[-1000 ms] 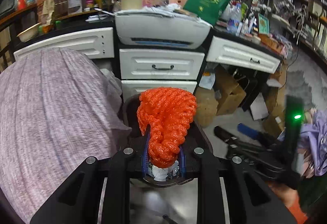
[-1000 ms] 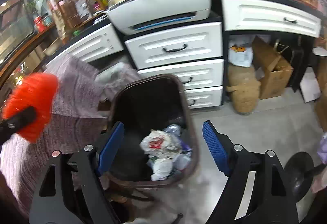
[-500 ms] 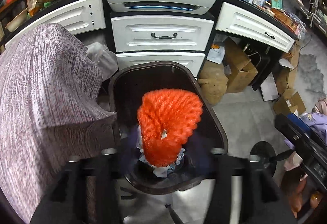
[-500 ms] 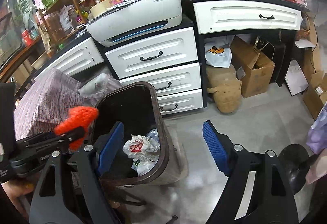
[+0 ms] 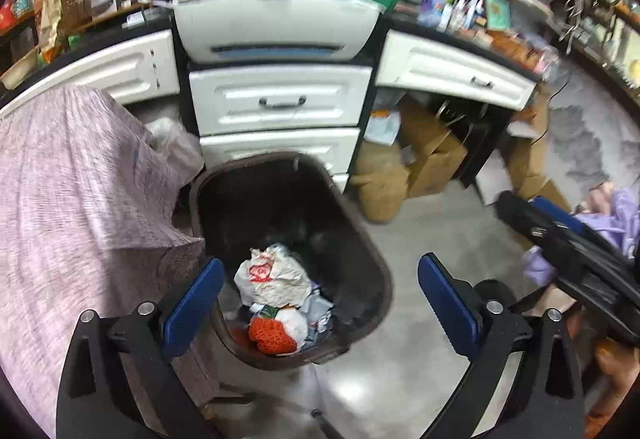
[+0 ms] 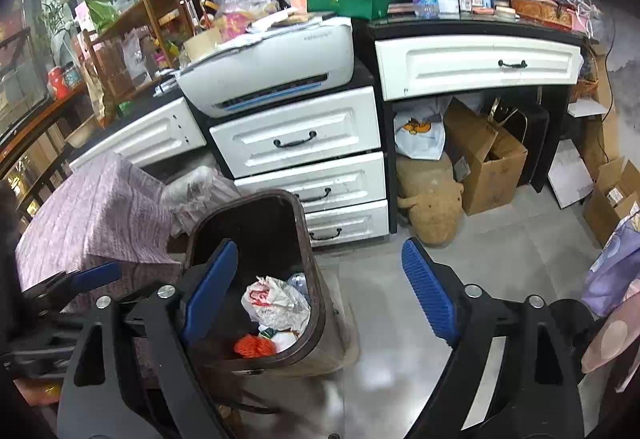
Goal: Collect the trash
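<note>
Left wrist view: left tongs [image 5: 320,299] spread wide, holding nothing, poised above the brown bin [image 5: 372,263]. Inside, one orange net [image 5: 272,335] lying at the near end, touching one white plastic bag [image 5: 272,275] with a red mark and some smaller scraps, too jumbled to count. Judged from that: drop step finished for this piece, next step a search for more trash. Calls for lifting clear of the rim and turning toward the floor or the cluttered surface [image 5: 460,27]. Right tongs [image 5: 560,223] seen at the right edge, dark and blurred.

Right wrist view: right tongs [image 6: 320,291] also spread, empty, hanging over the same bin [image 6: 316,279]. One orange net [image 6: 254,345], one white bag [image 6: 276,299]. Three drawers [image 6: 296,139] stacked behind, two cardboard boxes [image 6: 488,159] under the surface.
</note>
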Available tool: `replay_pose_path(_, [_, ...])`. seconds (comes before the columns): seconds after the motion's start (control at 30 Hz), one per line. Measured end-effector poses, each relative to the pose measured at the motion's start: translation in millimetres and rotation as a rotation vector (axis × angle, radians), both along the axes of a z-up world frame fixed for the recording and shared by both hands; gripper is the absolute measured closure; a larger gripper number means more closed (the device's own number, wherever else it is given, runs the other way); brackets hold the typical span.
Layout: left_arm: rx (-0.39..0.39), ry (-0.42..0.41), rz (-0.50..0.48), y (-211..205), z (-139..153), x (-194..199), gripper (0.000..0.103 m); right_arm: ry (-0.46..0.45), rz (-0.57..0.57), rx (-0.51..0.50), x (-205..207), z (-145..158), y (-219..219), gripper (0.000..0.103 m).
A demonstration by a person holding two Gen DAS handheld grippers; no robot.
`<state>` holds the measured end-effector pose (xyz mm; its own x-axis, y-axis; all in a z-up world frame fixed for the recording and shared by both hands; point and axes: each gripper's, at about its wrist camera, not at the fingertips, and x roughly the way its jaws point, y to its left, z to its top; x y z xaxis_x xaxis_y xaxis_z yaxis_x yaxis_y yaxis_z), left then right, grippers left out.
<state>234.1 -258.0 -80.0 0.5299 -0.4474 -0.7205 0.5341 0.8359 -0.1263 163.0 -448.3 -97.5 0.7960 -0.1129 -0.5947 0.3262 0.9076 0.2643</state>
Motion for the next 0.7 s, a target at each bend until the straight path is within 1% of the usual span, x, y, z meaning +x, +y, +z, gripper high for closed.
replay_pose_path(0.03, [-0.012, -0.011, 0.000, 3.8, 5.0, -5.5, 0.006, -0.008, -0.001, -0.002, -3.0, 3.3, 1.8, 0.013])
replay_pose_path(0.17, [-0.075, -0.065, 0.026, 34.2, 31.4, -31.7, 0.006, -0.028, -0.001, -0.029, -12.5, 17.0, 13.3, 0.010])
replay_pose_path(0.2, [-0.082, -0.075, 0.032, 40.2, 35.9, -36.3, 0.006, -0.034, 0.003, -0.025, -16.2, 22.1, 18.9, 0.010])
replay_pose_path(0.27, [-0.086, -0.123, 0.057, 58.6, 48.4, -50.7, 0.006, -0.054, 0.023, -0.011, -21.7, 31.0, 30.4, 0.009])
replay_pose_path(0.33, [-0.075, -0.177, 0.080, 74.3, 58.0, -63.7, 0.006, -0.076, 0.040, -0.023, -28.3, 40.4, 46.9, 0.006])
replay_pose_path(0.4, [-0.048, -0.233, 0.112, 89.4, 65.3, -78.3, 0.006, -0.114, 0.074, -0.040, -37.7, 49.5, 66.8, 0.006])
replay_pose_path(0.43, [-0.025, -0.273, 0.141, 100.4, 68.3, -88.4, 0.006, -0.129, 0.086, -0.040, -41.0, 53.8, 75.3, 0.006])
replay_pose_path(0.5, [0.004, -0.320, 0.182, 117.4, 70.4, -101.8, 0.006, -0.165, 0.084, -0.033, -51.1, 62.0, 94.3, 0.006])
replay_pose_path(0.6, [0.038, -0.352, 0.222, 141.2, 71.5, -120.0, 0.006, -0.207, 0.123, -0.024, -63.6, 70.8, 123.2, 0.006])
replay_pose_path(0.7, [0.044, -0.356, 0.275, 167.5, 69.1, -135.6, 0.006, -0.235, 0.159, -0.068, -74.8, 76.0, 153.5, 0.006])
